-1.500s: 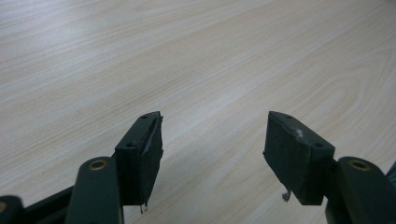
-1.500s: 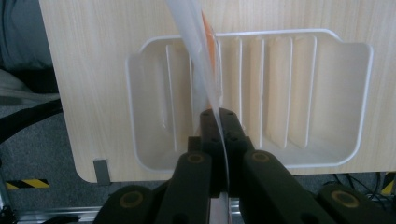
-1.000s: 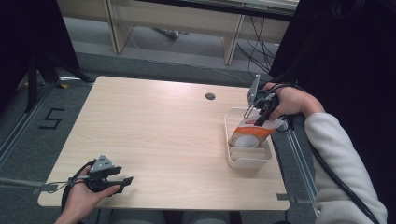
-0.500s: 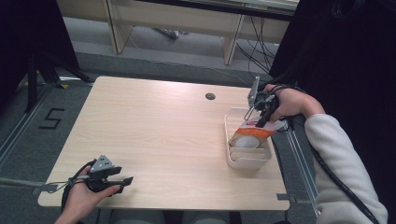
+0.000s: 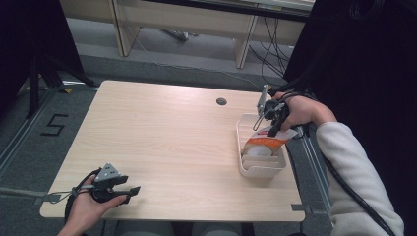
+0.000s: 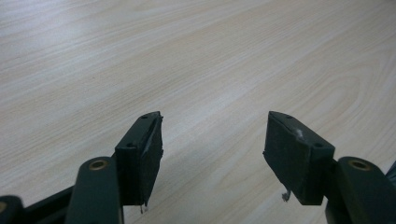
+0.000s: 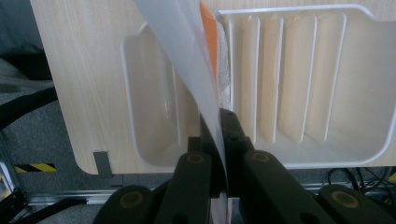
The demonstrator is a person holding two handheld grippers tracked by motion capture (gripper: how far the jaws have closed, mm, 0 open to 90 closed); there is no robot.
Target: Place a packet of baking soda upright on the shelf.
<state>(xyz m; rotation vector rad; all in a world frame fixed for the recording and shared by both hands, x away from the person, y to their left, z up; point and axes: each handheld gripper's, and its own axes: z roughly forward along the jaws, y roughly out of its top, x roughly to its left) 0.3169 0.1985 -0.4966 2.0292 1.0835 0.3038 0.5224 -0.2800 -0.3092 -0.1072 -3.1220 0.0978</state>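
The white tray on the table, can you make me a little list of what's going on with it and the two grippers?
tray: white ribbed plastic tray, near the table's right edge
table: light wood
pouch: orange and white pouch, standing in the tray
right gripper: shut on the pouch's top edge, above the tray
left gripper: open, holding nothing, at the table's near left corner
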